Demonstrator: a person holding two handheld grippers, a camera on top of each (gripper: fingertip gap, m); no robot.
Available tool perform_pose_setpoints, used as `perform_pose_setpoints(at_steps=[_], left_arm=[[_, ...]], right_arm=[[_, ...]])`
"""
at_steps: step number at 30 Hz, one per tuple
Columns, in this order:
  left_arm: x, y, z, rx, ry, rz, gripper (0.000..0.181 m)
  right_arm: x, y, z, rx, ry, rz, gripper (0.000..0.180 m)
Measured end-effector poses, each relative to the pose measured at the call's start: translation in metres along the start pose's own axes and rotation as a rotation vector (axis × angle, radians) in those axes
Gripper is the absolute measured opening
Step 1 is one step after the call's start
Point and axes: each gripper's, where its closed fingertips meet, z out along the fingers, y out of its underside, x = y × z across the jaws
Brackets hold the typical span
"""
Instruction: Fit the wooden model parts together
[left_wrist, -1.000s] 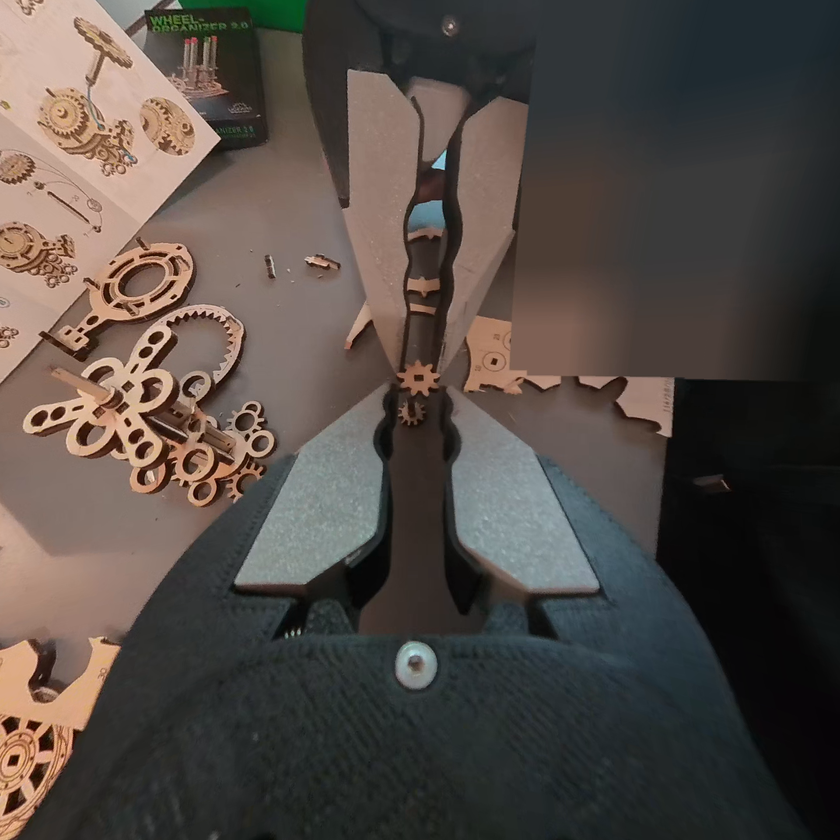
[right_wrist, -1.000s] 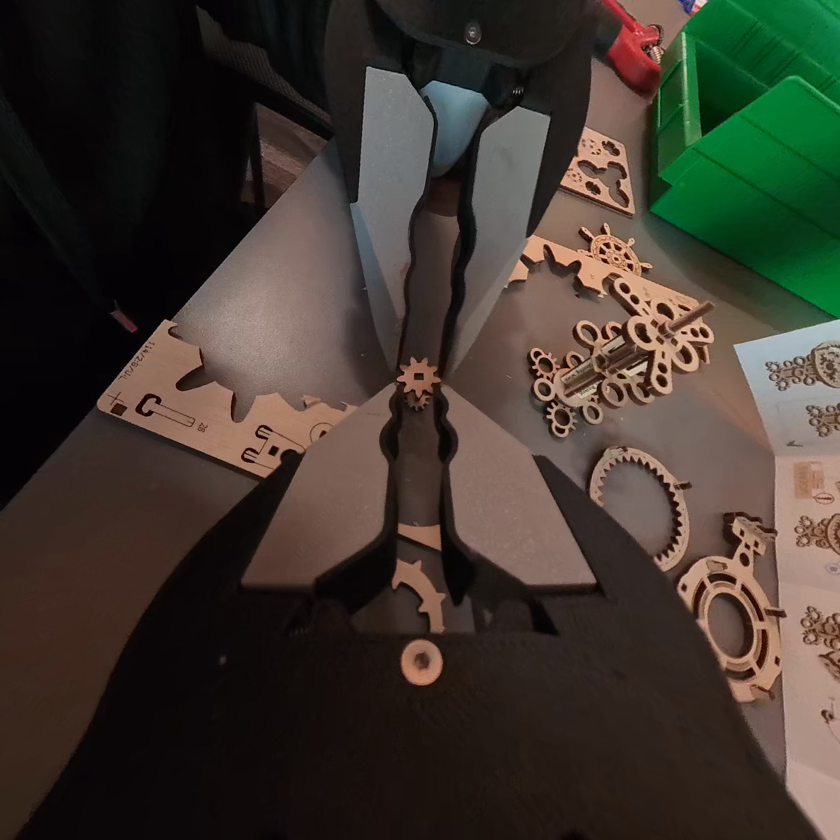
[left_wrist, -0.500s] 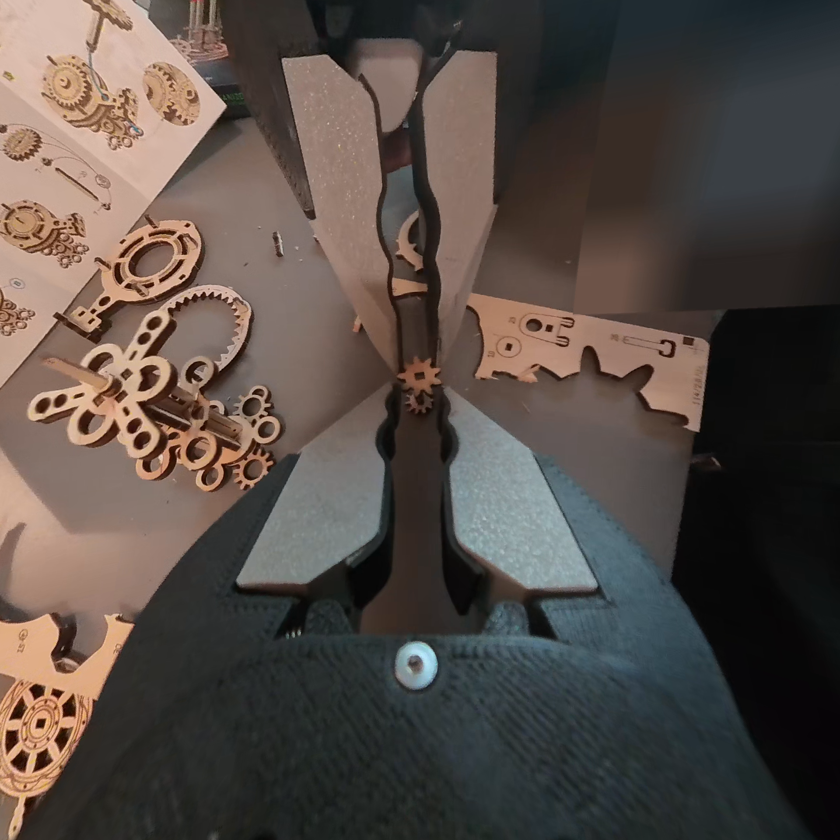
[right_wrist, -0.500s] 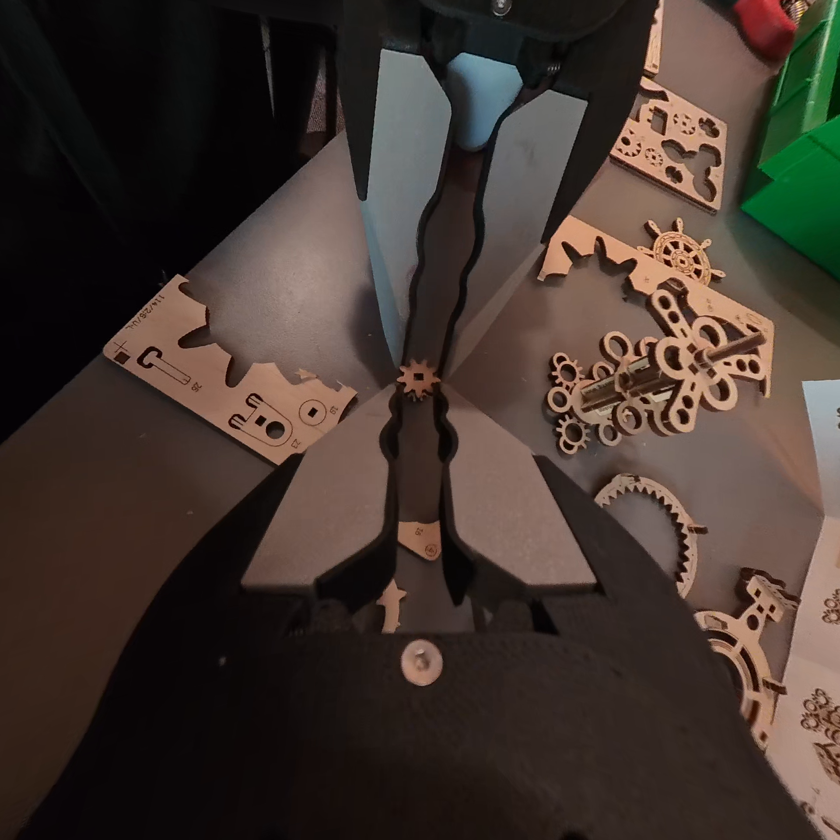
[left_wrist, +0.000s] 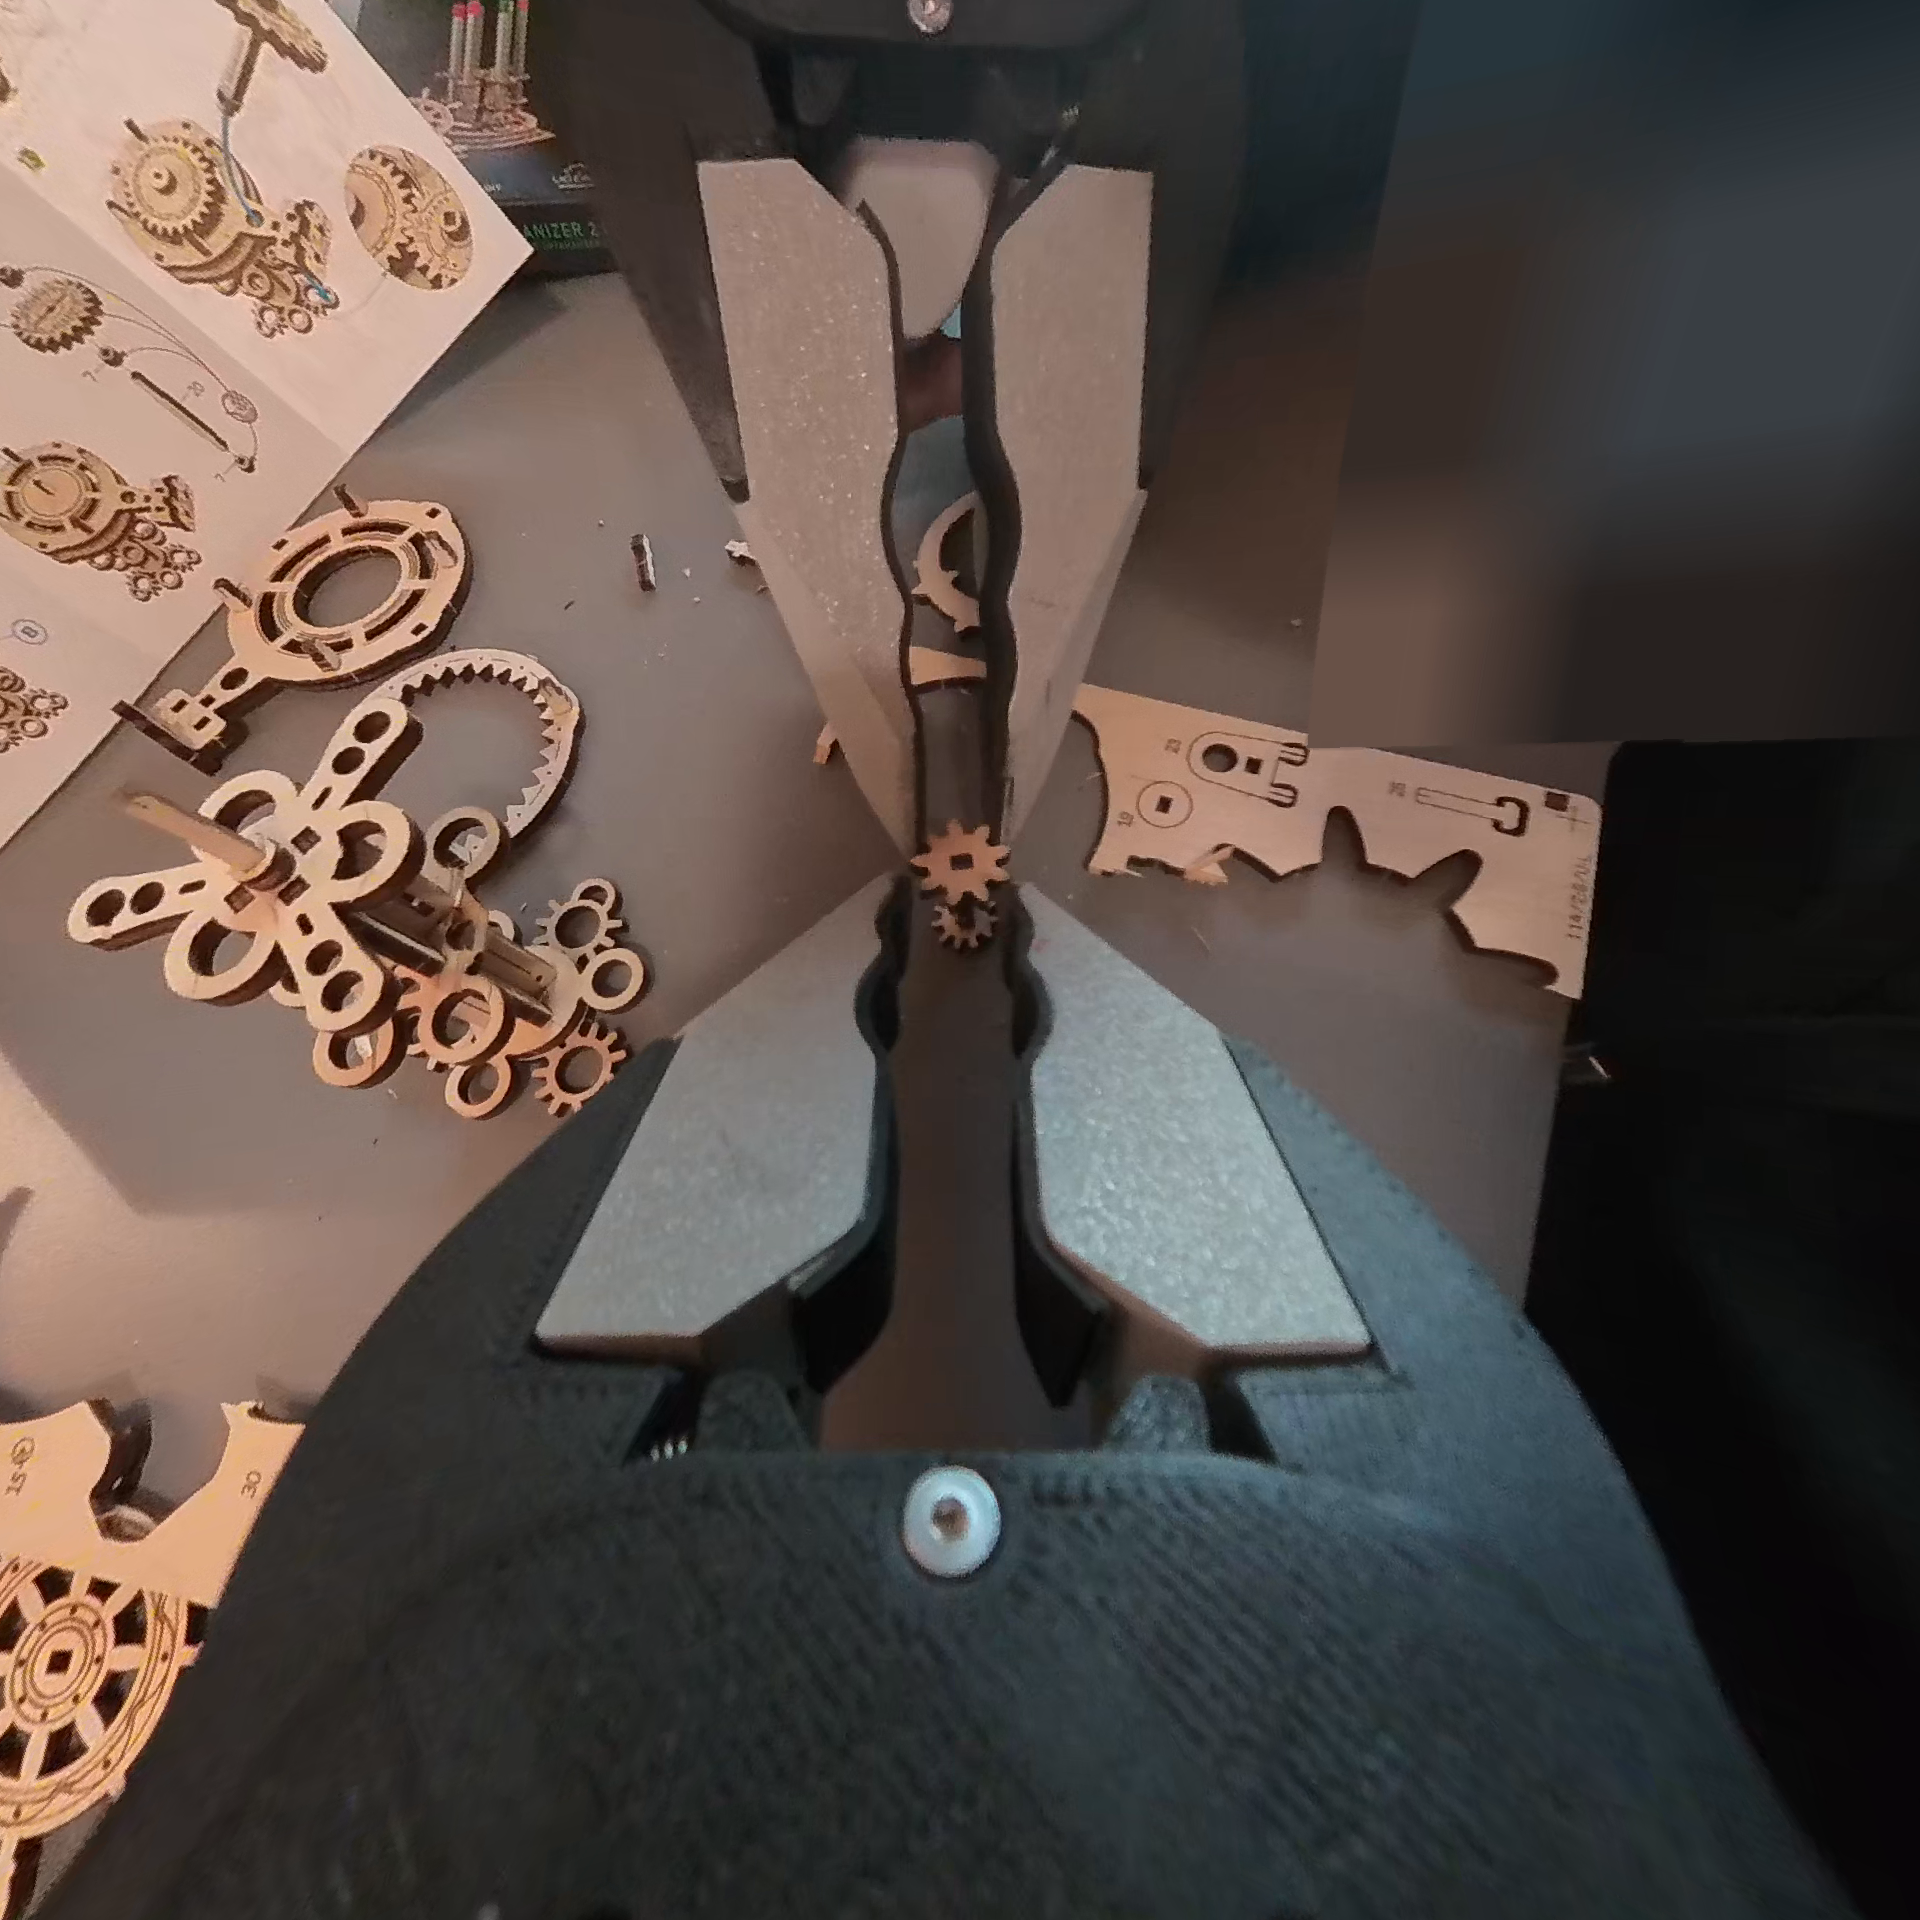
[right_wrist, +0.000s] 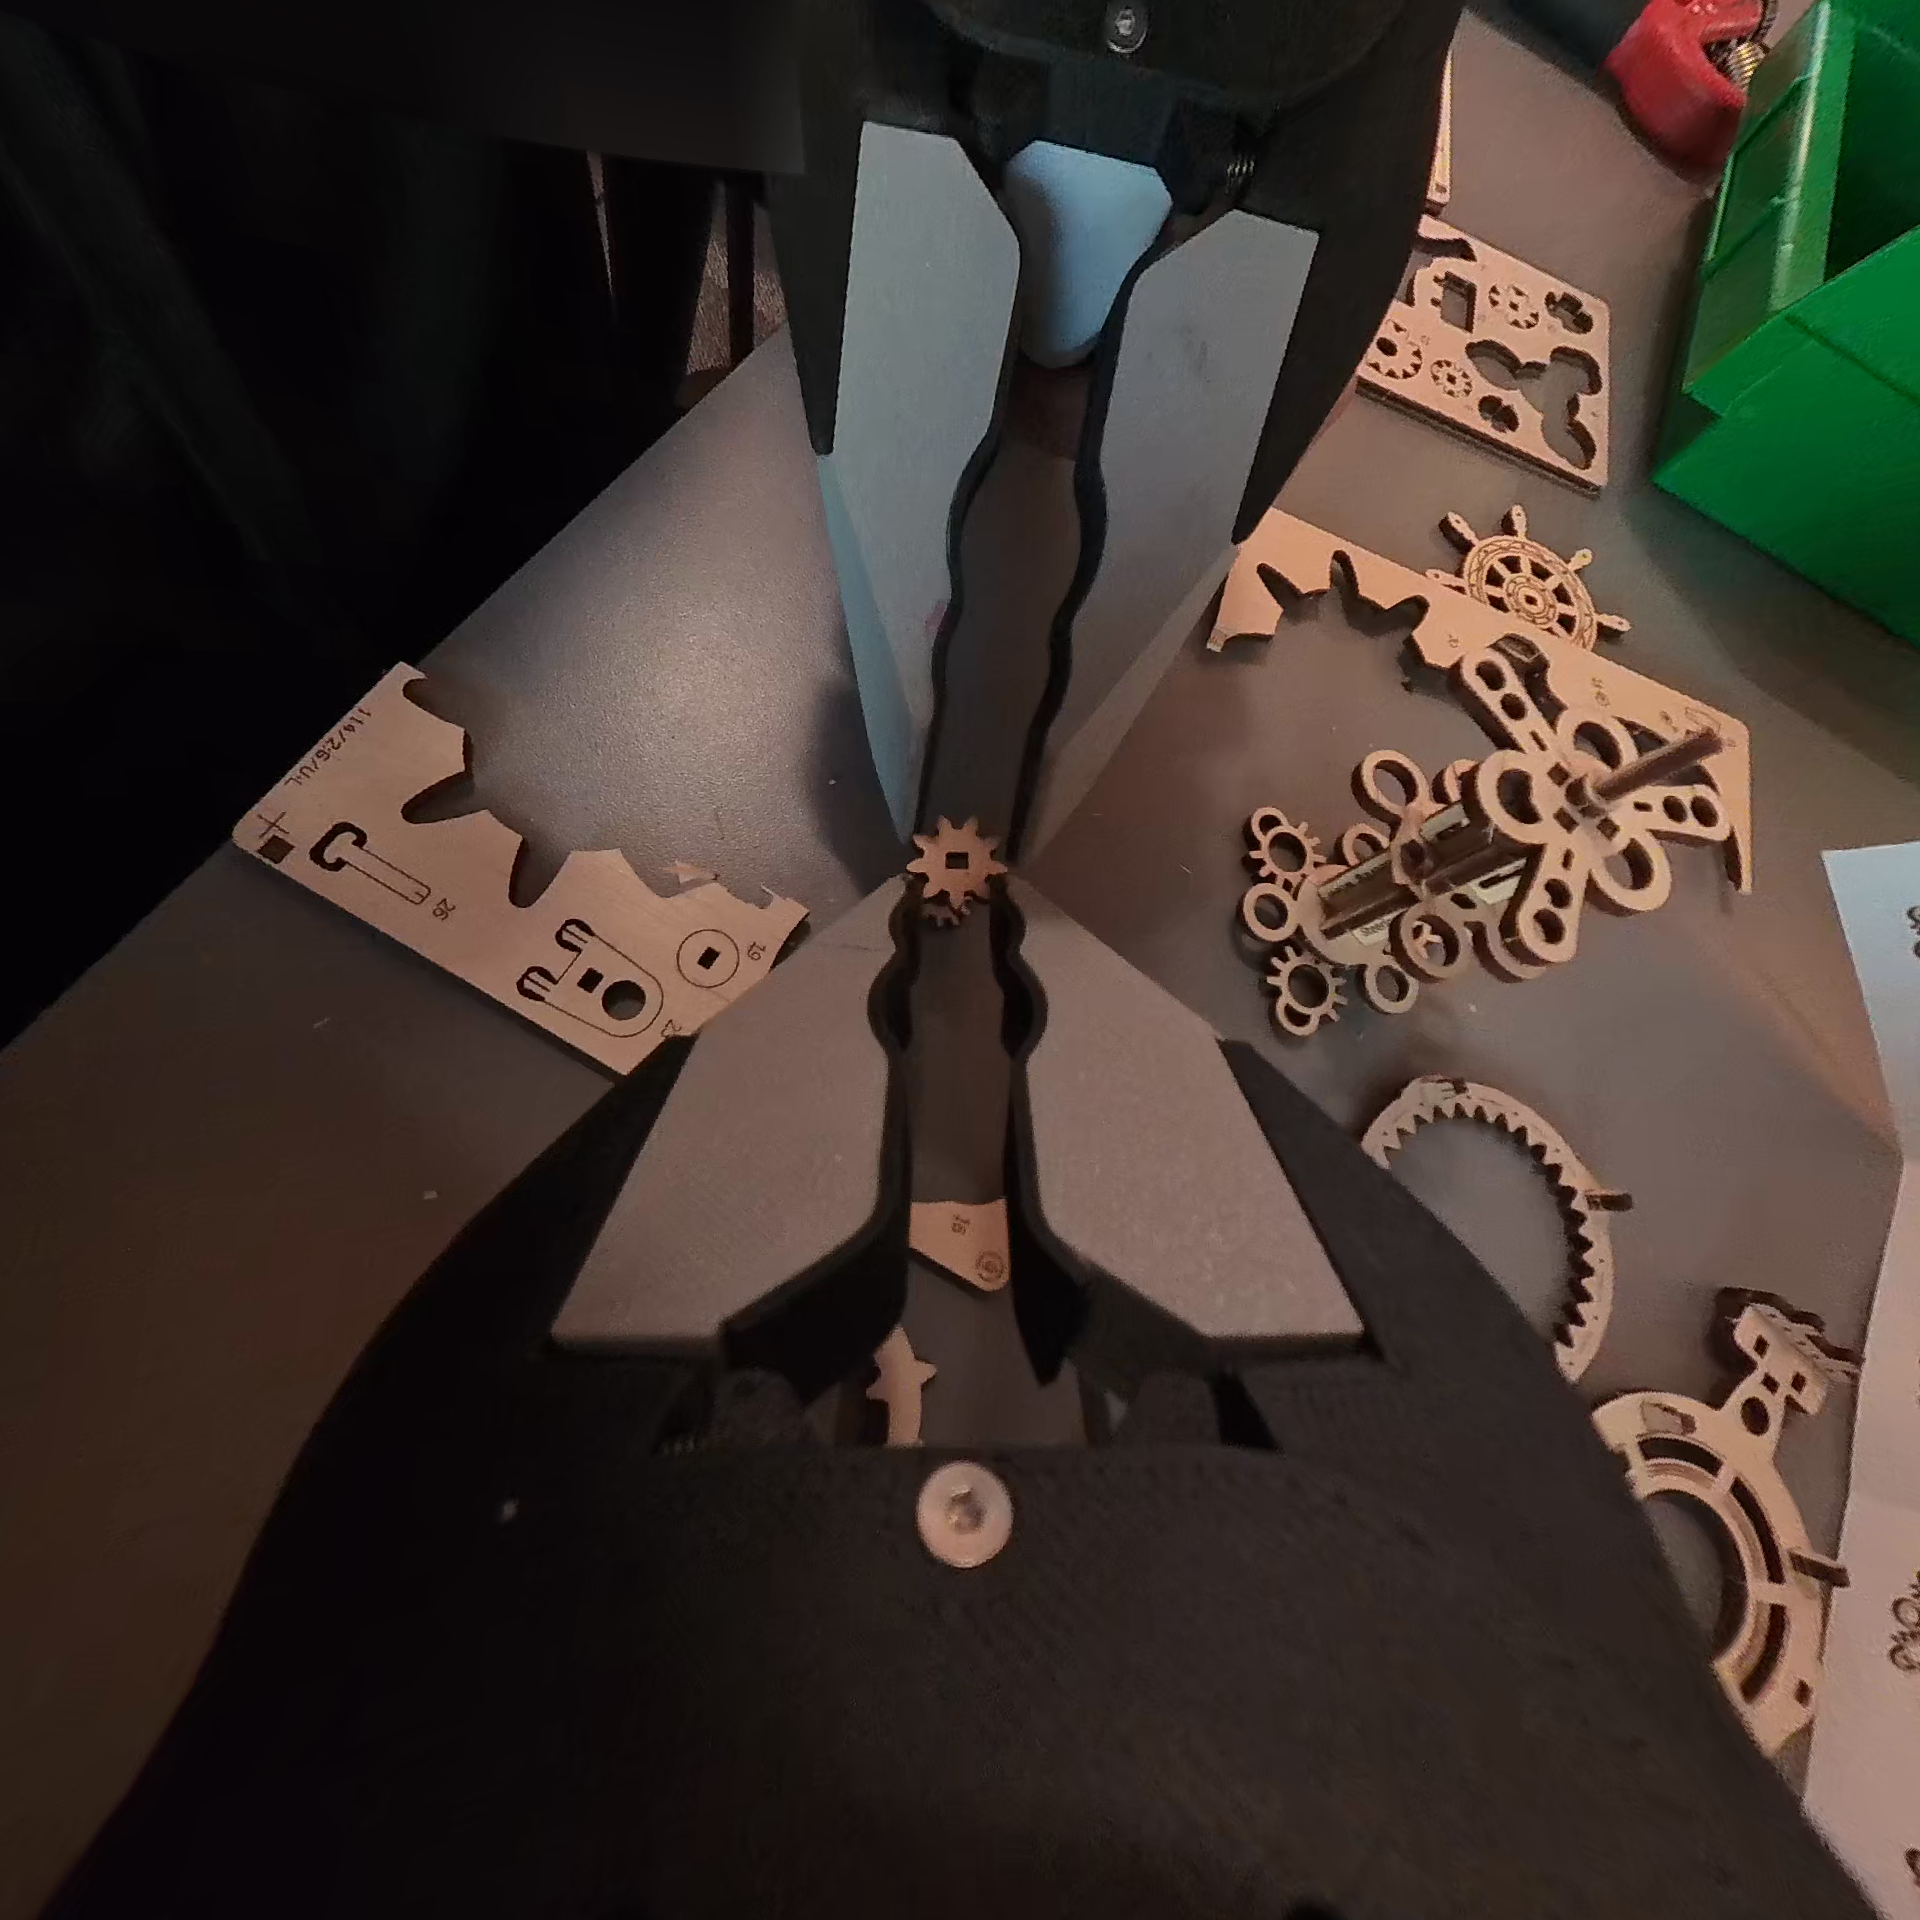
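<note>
My two grippers meet tip to tip above the grey table. Between the tips is a light wooden gear with a square hole, and a smaller, darker gear sits right under it. The pair also shows in the right wrist view, the large gear over the small gear. My left gripper and my right gripper are both shut on this pair. I cannot tell which gripper holds which gear. In each view the other gripper comes in from the top.
A flower-shaped assembly on an axle, a toothed arc and a ring frame lie to one side. A punched sheet lies at the table edge. Instruction sheets and green bins are farther out.
Both grippers have stayed tip to tip on the gears while shifting together over the table. The punched sheet has come into full view behind them.
</note>
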Motion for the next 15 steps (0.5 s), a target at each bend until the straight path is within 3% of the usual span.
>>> perform_pose_setpoints(at_steps=[15], left_arm=[[0.0010, 0.0001, 0.0010, -0.004, 0.010, -0.014, 0.015]], right_arm=[[-0.0002, 0.0011, 0.0022, 0.006, 0.000, 0.017, 0.010]])
